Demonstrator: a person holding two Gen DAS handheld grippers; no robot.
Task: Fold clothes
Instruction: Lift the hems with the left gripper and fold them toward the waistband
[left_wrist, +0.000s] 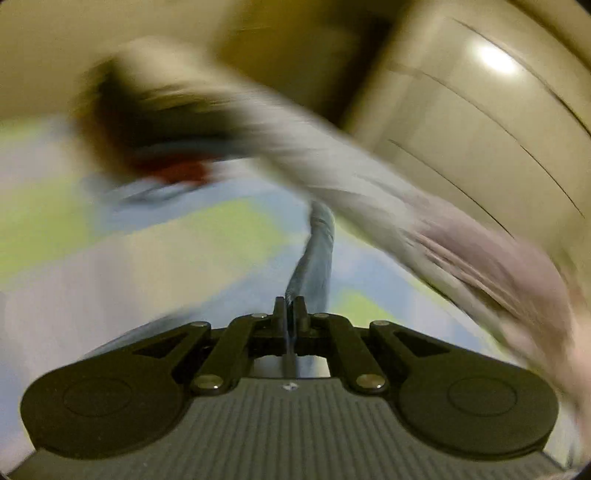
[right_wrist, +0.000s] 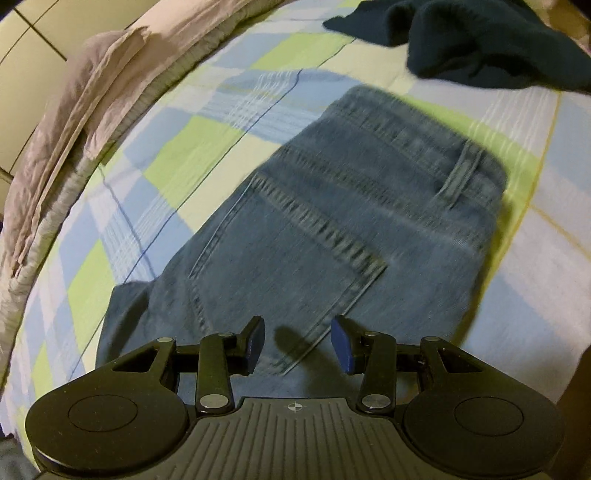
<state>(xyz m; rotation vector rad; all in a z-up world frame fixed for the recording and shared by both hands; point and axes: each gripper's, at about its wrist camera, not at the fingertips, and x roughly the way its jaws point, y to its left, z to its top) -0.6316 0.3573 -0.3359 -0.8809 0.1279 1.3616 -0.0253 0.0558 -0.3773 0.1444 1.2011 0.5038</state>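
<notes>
The jeans (right_wrist: 332, 221) are lying flat on the checked bed cover (right_wrist: 177, 155), back pocket up, and they are looking thick, soft and a bit heavy, so the waistband or a hem is likely the best place to grab. The right gripper (right_wrist: 297, 341) is hanging just over them with its jaws apart and nothing in them, while the left gripper (left_wrist: 290, 308) is pinching a strip of blue cloth (left_wrist: 314, 251). A dark top (right_wrist: 480, 40) is lying farther up the bed, and a pale blanket (right_wrist: 74, 122) is bunching along the edge.

Jeans (right_wrist: 332, 229) mid-bed — perhaps clear flanks
</notes>
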